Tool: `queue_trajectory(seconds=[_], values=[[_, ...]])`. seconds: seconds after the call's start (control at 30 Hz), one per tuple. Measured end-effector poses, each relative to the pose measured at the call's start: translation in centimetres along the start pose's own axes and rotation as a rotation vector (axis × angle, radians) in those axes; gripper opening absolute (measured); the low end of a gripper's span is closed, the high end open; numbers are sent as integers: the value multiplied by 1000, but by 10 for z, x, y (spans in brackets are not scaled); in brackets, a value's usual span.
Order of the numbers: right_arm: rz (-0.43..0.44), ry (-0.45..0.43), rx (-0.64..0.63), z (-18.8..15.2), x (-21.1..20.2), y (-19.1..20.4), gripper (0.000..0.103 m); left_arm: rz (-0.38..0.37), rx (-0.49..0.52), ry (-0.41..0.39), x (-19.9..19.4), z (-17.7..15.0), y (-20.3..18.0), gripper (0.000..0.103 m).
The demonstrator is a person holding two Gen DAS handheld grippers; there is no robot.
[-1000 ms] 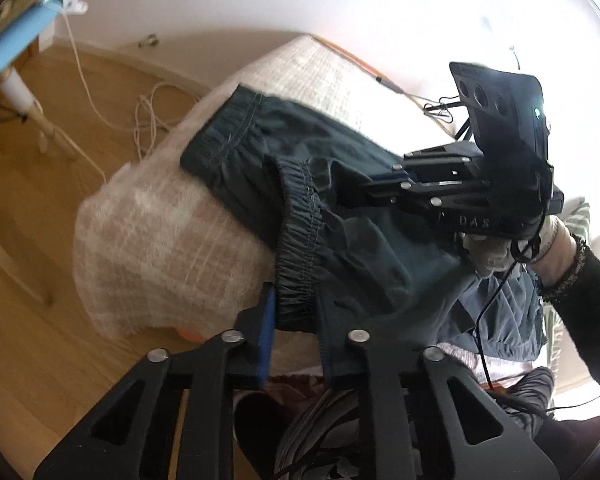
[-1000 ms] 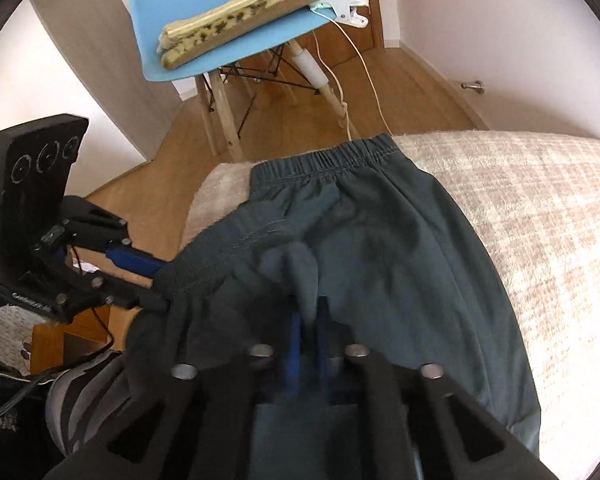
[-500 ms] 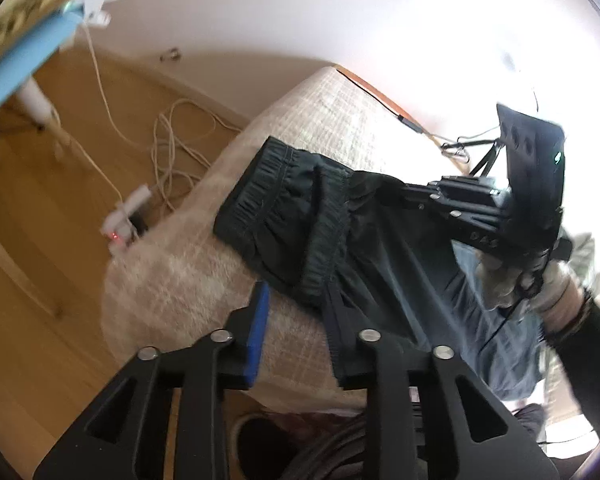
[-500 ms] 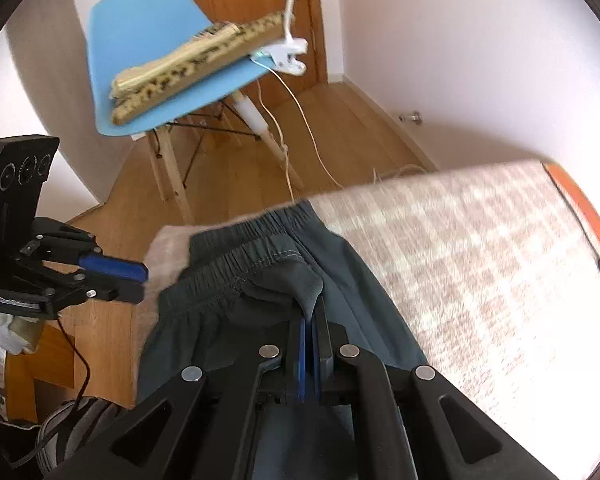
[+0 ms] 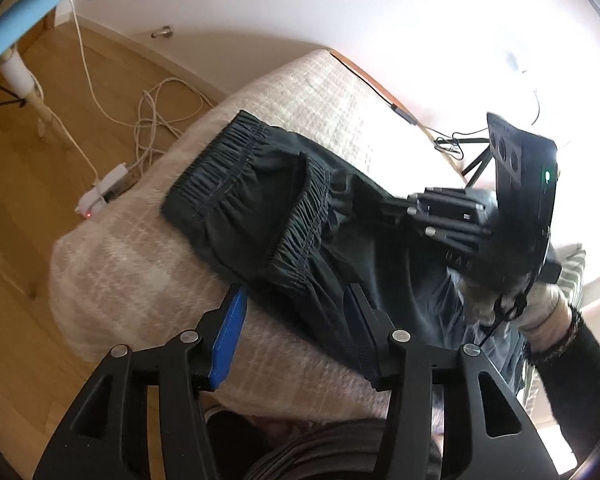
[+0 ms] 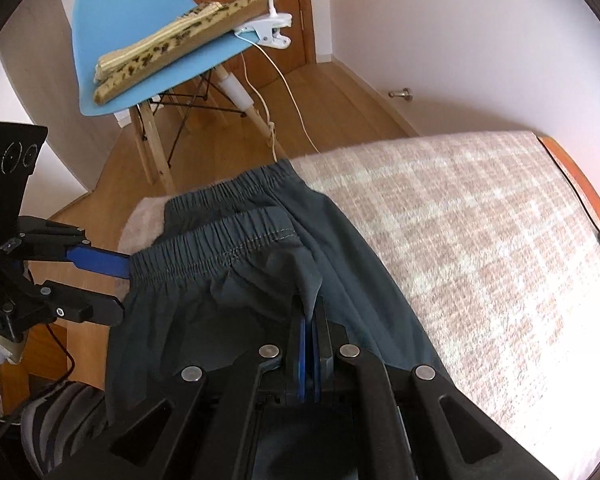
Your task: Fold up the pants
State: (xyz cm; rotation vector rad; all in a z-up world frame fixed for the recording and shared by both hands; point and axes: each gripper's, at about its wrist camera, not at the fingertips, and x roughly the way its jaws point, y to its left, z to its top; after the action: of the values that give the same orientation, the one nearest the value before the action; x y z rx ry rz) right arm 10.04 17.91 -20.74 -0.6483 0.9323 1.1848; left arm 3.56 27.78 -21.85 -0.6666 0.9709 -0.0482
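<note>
Dark pants (image 6: 260,264) lie on the checked blanket (image 6: 480,248), waistband doubled just ahead of both tongs. Right tongs (image 6: 311,320) pinched tight on a fold of fabric. Left tongs (image 5: 296,320) spread wide, gripping nothing, beside the waistband edge.

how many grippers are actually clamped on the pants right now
1. The right gripper is shut on a fold of the pants mid-garment. The left gripper is open, its fingers straddling the waistband edge at the bed's near corner without pinching it.
</note>
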Motion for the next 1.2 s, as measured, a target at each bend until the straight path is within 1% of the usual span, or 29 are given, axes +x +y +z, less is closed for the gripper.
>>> queue_trajectory(seconds=[0.07, 0.1, 0.17, 0.2, 0.23, 0.3, 0.37, 0.47, 0.5, 0.53, 0.57, 0.77, 0.87, 1.0, 1.13, 1.2], values=[[0, 3, 4, -3, 2, 0, 0, 9, 3, -11, 3, 3, -5, 49], [4, 2, 9, -4, 2, -1, 0, 17, 15, -11, 6, 4, -9, 46], [9, -3, 12, -5, 1, -1, 0, 47, 51, 1, 12, 5, -16, 44], [13, -6, 16, -4, 1, -1, 0, 66, 70, 1, 15, 5, -20, 29], [13, -8, 17, -4, 1, -1, 0, 83, 94, 7, 18, 4, -23, 21], [10, -14, 16, -3, 0, -1, 0, 112, 116, 0, 18, 3, -26, 22], [11, -22, 25, -3, -2, -2, 0, 123, 119, 1, 15, 2, -27, 22], [18, -38, 22, 0, -6, 2, 0, 159, 171, -42, 3, -1, -32, 21], [19, -46, 17, 1, -8, 4, 0, 166, 173, -56, -2, 0, -31, 21], [16, -58, 13, 3, -11, 6, 0, 159, 164, -64, -5, 3, -29, 19], [13, -70, 12, 6, -13, 7, 0, 159, 157, -71, -9, 5, -26, 9], [-6, -133, 10, 32, -25, 10, 0, 169, 144, -112, -22, 26, -10, 8], [-18, -137, 7, 39, -22, 10, 0, 169, 133, -107, -20, 30, -2, 8], [-38, -139, 11, 48, -15, 8, 0, 183, 136, -118, -18, 40, 1, 8], [-39, -142, 26, 63, -10, 4, 0, 193, 133, -123, -22, 50, 9, 8], [-33, -139, 33, 68, -5, 3, 0, 195, 121, -112, -19, 53, 14, 8]])
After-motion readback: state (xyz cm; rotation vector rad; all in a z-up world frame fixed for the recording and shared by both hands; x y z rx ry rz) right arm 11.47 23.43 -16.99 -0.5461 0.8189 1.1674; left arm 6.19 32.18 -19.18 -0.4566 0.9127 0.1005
